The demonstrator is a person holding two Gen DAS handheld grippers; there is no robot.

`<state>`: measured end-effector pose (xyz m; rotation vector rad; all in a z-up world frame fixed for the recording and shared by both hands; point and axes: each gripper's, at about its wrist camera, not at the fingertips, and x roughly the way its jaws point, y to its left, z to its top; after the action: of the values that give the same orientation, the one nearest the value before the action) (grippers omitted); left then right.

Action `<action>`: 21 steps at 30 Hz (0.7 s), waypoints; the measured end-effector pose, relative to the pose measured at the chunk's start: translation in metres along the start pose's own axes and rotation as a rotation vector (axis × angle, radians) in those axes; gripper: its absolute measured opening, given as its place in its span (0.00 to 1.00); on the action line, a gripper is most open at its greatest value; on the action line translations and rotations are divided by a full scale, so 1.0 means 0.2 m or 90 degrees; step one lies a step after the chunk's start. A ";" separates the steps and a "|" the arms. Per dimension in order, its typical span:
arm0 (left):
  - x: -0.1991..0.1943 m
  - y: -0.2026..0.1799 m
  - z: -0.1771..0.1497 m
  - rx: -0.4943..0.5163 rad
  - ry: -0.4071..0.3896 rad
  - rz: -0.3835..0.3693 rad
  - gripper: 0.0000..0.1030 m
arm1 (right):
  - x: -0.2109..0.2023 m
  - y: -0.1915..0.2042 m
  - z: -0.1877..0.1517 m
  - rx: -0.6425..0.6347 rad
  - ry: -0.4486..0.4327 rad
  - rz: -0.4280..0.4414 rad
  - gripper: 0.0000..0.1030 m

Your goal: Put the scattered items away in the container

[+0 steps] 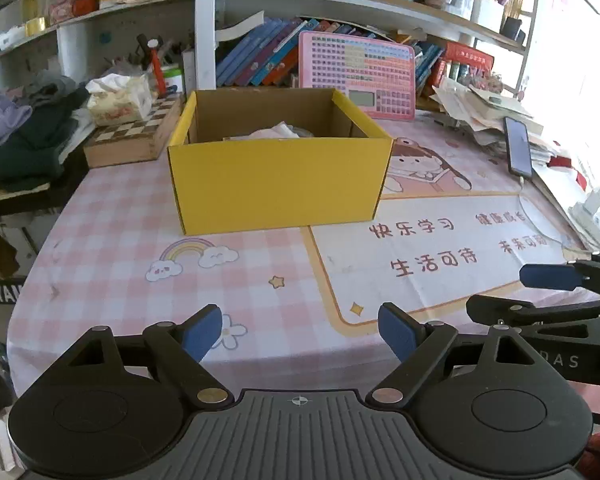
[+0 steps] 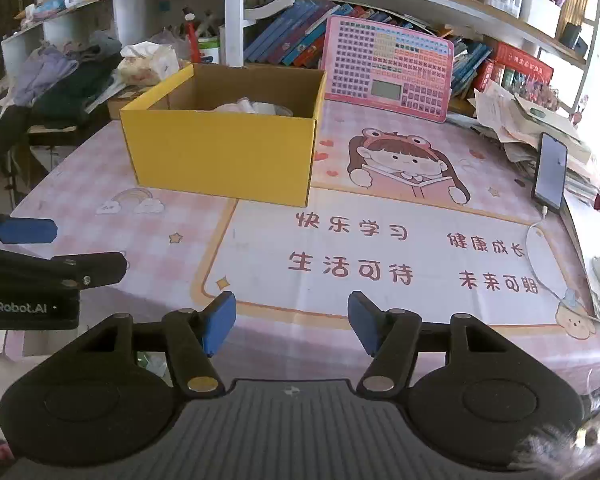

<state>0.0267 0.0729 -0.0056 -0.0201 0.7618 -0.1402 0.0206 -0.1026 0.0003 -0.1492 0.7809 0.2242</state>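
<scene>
An open-topped yellow cardboard box point(image 1: 280, 184) point(image 2: 220, 156) stands on the pink checked table mat point(image 1: 112, 264) point(image 2: 380, 208), beyond both grippers. Pale white and pink items point(image 1: 276, 130) point(image 2: 252, 106) lie inside it, mostly hidden by its front wall. My left gripper point(image 1: 300, 332) hovers over the mat's near edge, open, with nothing between its blue pads. My right gripper point(image 2: 292, 322) is to its right, also open and holding nothing. Each shows in the other's view: a right blue pad point(image 1: 548, 276) and a left blue pad point(image 2: 24, 230). No loose item lies on the mat near either gripper.
A phone point(image 1: 518, 148) point(image 2: 550, 172) on a white cable point(image 2: 536, 248) leans at the right, beside a paper stack point(image 1: 492, 108). A pink button board point(image 1: 356, 74) point(image 2: 388, 68) stands behind the box. A chessboard box point(image 1: 136, 132), tissues point(image 1: 118, 100) and clothes point(image 1: 28, 132) crowd the left.
</scene>
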 end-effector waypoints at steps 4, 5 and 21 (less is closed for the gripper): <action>-0.01 -0.03 -0.01 0.012 0.005 -0.002 0.92 | -0.02 -0.03 -0.01 0.015 -0.003 -0.005 0.63; -0.01 -0.04 -0.01 0.013 0.008 -0.003 0.93 | -0.02 -0.05 -0.01 0.025 -0.002 -0.007 0.64; 0.04 -0.08 -0.05 0.023 0.058 -0.006 1.00 | -0.01 -0.11 -0.05 0.058 0.020 -0.011 0.88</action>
<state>0.0237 0.0560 -0.0177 0.0167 0.8496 -0.1652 0.0170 -0.1259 -0.0040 -0.0731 0.8193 0.1699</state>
